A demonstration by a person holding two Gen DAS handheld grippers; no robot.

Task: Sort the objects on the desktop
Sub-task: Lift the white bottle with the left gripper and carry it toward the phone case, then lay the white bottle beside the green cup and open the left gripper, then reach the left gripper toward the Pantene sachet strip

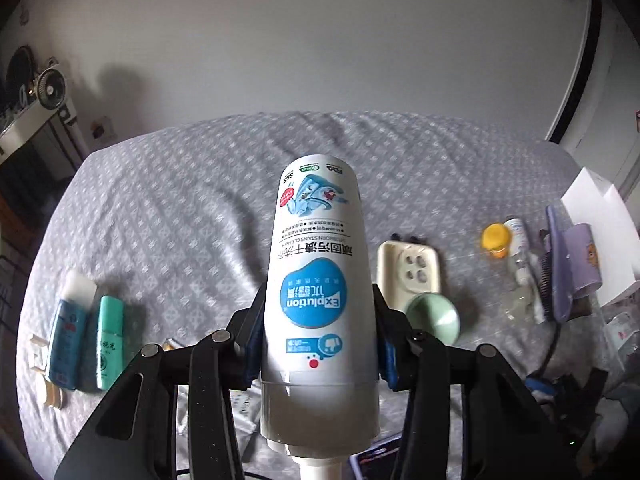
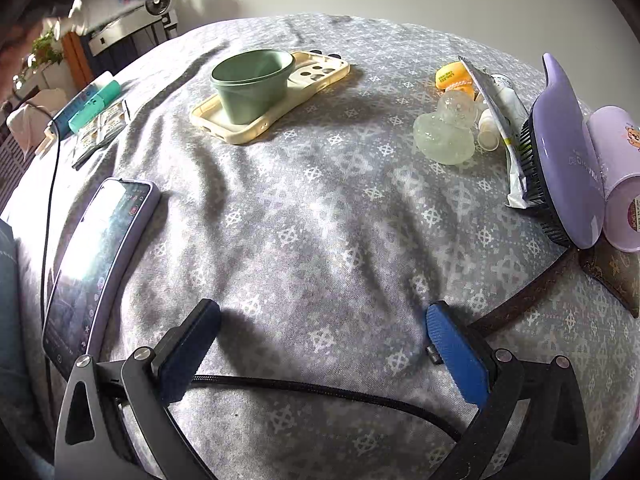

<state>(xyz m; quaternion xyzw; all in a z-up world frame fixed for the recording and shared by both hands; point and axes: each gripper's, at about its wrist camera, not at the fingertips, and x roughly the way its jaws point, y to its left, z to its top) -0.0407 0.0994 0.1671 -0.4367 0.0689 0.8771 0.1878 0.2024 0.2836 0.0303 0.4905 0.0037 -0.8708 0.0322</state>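
Note:
My left gripper (image 1: 316, 336) is shut on a white stain-cleaner spray bottle (image 1: 316, 264) with a blue label, held upside down above the grey patterned cloth (image 1: 192, 200). My right gripper (image 2: 320, 340) is open and empty, low over the cloth (image 2: 320, 216). A green cup (image 2: 250, 84) stands on a cream phone case (image 2: 320, 76) at the back; both show in the left wrist view, the cup (image 1: 434, 318) and the case (image 1: 408, 268). A blue tube (image 1: 66, 340) and a teal tube (image 1: 109, 340) lie at the left.
A phone (image 2: 96, 264) with a lit screen lies at the left, with a black cable (image 2: 320, 390) across the front. At the right are a clear duck (image 2: 444, 132), a yellow bottle (image 2: 450, 76), a purple hairbrush (image 2: 564, 168) and a pink cup (image 2: 618, 176).

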